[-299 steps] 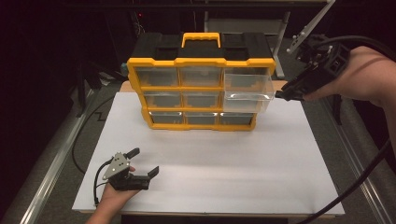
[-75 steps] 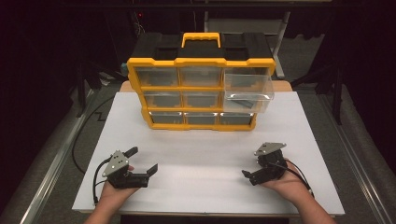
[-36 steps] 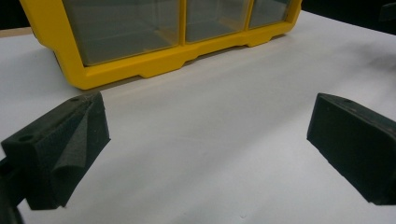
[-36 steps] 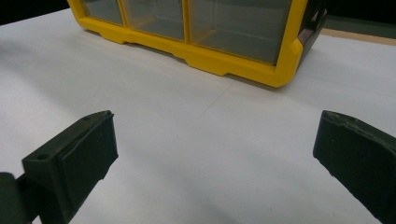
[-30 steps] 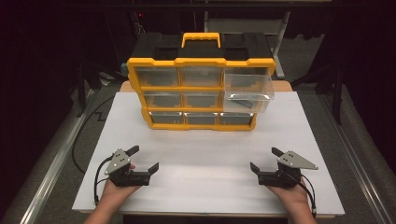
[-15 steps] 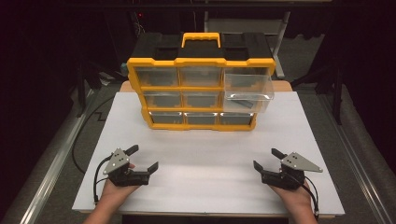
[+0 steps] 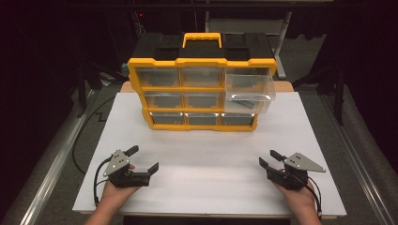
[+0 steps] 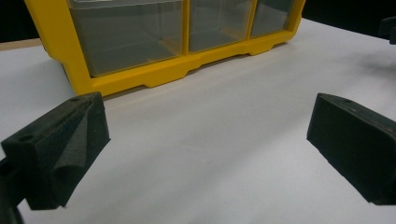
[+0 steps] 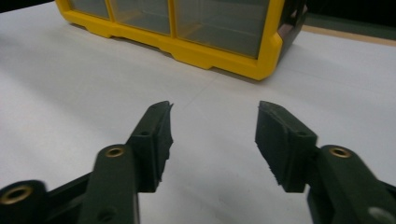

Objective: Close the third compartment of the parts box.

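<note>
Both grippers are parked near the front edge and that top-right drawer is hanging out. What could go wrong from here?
1. The open drawer juts past the yellow organizer; a reaching arm could catch it and pull it out.
2. The right gripper, whose jaws have just been closing on nothing, looks too narrow to take the drawer front.

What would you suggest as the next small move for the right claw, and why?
Probably reach toward the pulled-out clear drawer at the top right of the yellow organizer. The right claw rests on the white board near its front edge, its jaws just closing with nothing between them, while the other drawers sit flush.
</note>
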Demonstrator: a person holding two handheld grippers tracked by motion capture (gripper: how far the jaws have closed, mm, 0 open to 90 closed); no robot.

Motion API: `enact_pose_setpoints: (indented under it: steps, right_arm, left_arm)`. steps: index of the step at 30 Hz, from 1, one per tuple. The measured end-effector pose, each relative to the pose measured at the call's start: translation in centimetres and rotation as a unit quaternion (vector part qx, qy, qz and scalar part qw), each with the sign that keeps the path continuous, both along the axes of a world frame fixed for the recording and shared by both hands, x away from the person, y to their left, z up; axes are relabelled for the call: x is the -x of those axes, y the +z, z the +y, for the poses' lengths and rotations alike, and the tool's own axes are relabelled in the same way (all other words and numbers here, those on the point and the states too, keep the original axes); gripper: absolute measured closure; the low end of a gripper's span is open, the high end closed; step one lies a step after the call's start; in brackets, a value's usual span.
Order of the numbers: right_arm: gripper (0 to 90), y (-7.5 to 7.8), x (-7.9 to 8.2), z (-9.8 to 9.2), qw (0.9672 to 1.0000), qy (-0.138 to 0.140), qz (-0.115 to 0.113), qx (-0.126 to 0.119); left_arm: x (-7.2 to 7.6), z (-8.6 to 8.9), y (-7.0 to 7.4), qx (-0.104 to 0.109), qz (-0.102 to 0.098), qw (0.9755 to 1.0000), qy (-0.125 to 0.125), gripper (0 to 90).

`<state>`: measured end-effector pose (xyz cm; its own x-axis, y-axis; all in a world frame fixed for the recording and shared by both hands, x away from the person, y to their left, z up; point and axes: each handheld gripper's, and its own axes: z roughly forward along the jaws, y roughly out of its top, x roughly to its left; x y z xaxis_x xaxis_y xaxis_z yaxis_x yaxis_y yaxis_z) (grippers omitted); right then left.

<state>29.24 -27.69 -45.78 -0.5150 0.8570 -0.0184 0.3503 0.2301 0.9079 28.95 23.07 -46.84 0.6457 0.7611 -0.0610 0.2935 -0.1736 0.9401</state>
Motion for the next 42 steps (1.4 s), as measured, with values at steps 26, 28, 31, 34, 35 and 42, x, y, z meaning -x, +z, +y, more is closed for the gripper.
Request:
enact_pose_setpoints:
  steps: [26, 28, 31, 34, 35, 42]
  right_arm:
    - [90.0, 0.3, 0.2, -0.1, 0.9999, 0.001, -0.015, 0.002]
    - [90.0, 0.3, 0.1, 0.1, 0.9999, 0.006, -0.015, 0.001]
    - [90.0, 0.1, -0.2, 0.6, 0.9998, 0.015, -0.014, -0.002]
    - [90.0, 0.0, -0.5, 1.4, 0.9996, 0.024, -0.012, 0.001]
    - [90.0, 0.0, -0.6, 1.7, 0.9995, 0.027, -0.014, 0.001]
    - [90.0, 0.5, -0.4, 3.3, 0.9989, 0.043, -0.019, 0.004]
  left_arm:
    - [-0.1, 0.0, -0.2, 0.0, 0.0, 1.0, -0.002, 0.3]
    - [-0.1, -0.1, -0.2, 0.0, -0.001, 1.0, -0.002, 0.3]
    - [-0.1, -0.1, -0.2, 0.001, -0.001, 1.0, -0.002, 0.3]
    - [-0.1, -0.1, -0.2, 0.0, -0.001, 1.0, -0.005, 0.3]
    - [-0.1, -0.1, -0.2, 0.001, -0.001, 1.0, -0.006, 0.3]
    - [-0.2, 0.1, -0.1, 0.003, -0.004, 1.0, -0.004, 0.4]
